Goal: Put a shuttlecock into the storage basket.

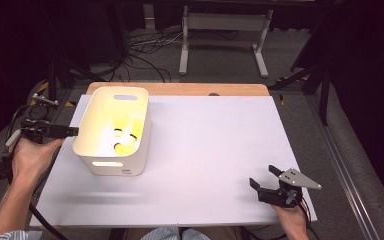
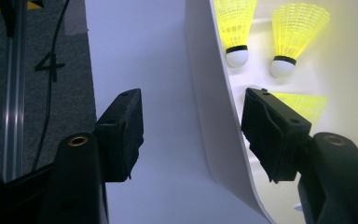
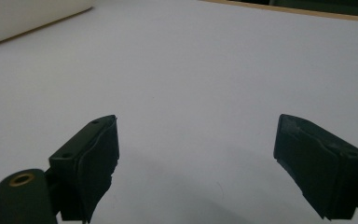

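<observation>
A white plastic bin (image 1: 114, 131) with rounded corners and a slot handle cut into each end wall stands on the left part of the white-covered table (image 1: 215, 150), its near end facing the person. Inside it lie yellow shuttlecocks (image 1: 125, 136) with white rounded cork heads and a black band where skirt meets head; the left gripper view shows two of them side by side, heads pointing toward the camera (image 2: 237, 32) (image 2: 293, 35), and the mesh skirt of a third (image 2: 307, 105) partly hidden behind a jaw. The bin's inner walls glow pale yellow under the light. The left gripper (image 1: 72, 131), held in the person's left hand (image 1: 30, 155) at the table's left edge, straddles the bin's left side wall: one jaw is outside over the table, the other inside the bin near the shuttlecocks, with clear gaps between the pads and the thin wall, so the jaws stand fairly wide and grip nothing. The right gripper (image 1: 265, 177), in the right hand (image 1: 292, 217) near the table's front right corner, well apart from the bin, points across the bare surface with its jaws spread wide and nothing between them
</observation>
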`<move>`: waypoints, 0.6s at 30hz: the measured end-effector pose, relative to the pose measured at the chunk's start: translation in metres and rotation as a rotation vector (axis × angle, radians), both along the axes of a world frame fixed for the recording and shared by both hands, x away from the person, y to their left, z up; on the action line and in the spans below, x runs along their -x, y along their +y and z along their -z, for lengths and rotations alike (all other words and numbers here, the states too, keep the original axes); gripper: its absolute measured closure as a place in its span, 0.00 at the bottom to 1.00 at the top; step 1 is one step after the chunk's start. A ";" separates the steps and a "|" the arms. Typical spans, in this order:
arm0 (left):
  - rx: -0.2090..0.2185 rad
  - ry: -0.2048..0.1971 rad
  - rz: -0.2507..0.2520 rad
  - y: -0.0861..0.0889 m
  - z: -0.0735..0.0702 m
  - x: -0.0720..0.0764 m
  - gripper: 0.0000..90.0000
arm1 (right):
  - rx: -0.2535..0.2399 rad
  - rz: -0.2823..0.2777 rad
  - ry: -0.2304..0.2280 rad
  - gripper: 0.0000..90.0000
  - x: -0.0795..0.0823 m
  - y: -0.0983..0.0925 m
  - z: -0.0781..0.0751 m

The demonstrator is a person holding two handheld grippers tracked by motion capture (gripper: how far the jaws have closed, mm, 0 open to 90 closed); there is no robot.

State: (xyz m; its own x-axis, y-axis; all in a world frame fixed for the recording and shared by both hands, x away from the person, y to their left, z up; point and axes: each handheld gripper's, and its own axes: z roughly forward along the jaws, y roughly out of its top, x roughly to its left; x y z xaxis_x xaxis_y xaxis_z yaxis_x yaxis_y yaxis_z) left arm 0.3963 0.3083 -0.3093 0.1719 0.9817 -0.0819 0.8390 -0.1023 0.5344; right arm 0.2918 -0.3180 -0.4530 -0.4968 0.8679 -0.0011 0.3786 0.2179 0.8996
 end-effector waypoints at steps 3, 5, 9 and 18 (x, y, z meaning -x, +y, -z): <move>0.015 -0.006 -0.003 0.002 -0.001 0.001 0.44 | 0.001 0.000 0.000 0.16 0.000 0.000 0.000; 0.015 -0.009 -0.007 0.003 -0.002 0.002 0.44 | 0.001 0.000 0.000 0.16 0.000 0.000 0.000; 0.015 -0.013 -0.015 0.006 -0.002 0.003 0.44 | 0.002 -0.001 0.001 0.16 0.000 0.000 0.000; 0.021 -0.007 -0.033 0.012 0.004 0.007 0.45 | 0.002 0.001 -0.001 0.16 0.000 0.000 0.000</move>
State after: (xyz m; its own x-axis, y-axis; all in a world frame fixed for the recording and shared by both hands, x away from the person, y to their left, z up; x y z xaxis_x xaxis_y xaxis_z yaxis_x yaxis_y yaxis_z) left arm 0.3897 0.3200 -0.3133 0.1397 0.9849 -0.1018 0.8380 -0.0628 0.5421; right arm 0.2919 -0.3180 -0.4530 -0.4964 0.8681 -0.0028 0.3782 0.2191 0.8994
